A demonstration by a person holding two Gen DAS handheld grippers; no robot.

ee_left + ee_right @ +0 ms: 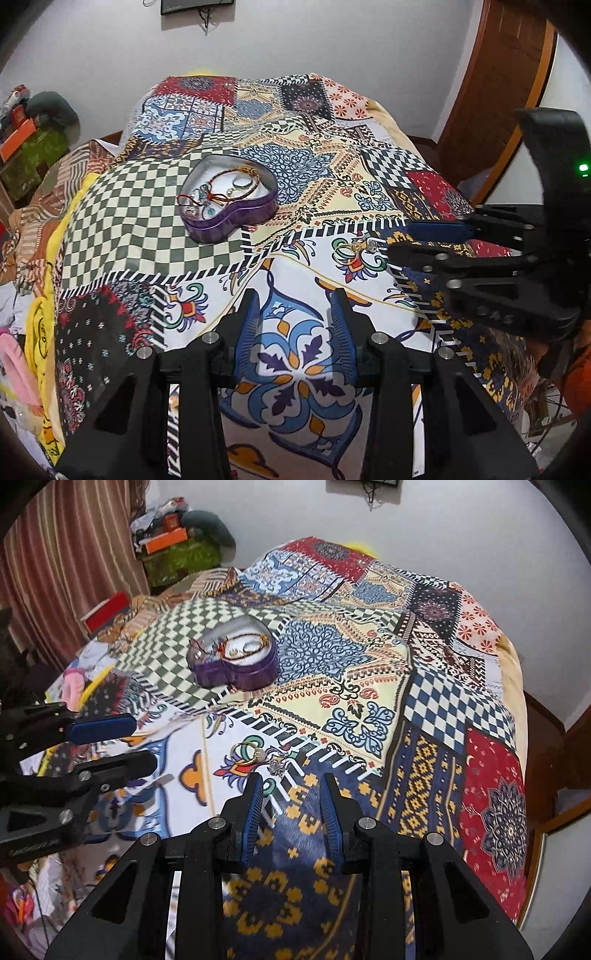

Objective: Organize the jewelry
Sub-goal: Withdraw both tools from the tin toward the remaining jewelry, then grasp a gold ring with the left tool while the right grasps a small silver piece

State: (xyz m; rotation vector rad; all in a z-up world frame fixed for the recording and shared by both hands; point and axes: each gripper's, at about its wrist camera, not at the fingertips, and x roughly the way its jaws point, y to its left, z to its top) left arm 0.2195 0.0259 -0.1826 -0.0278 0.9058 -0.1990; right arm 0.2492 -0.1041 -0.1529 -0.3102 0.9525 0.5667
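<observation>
Left wrist view: the left claw [297, 299] hangs over a bed covered by a patchwork bedspread [317, 192], its blue-padded jaws parted with only printed cloth between them. A purple heart-shaped tin [231, 201] sits ahead and slightly left of the claw, well apart from it, lid off, holding a red cord bracelet [218, 188] and other small pieces too tangled to tell apart. To the right, the right claw [397, 240] reaches in from the side; a gold ring [356, 245] and a silvery trinket [373, 244] lie on the cloth just beside its tips.

Right wrist view: the right claw [291, 777] is released, jaws apart and gripping nothing. The gold ring [248, 752] and silvery trinket [277, 765] rest on the bedspread [424, 709] just beyond its tips, nearer the left finger. The tin [236, 661] stands farther ahead, well apart. The left claw [142, 742] enters from the left edge, likewise holding nothing.
</observation>
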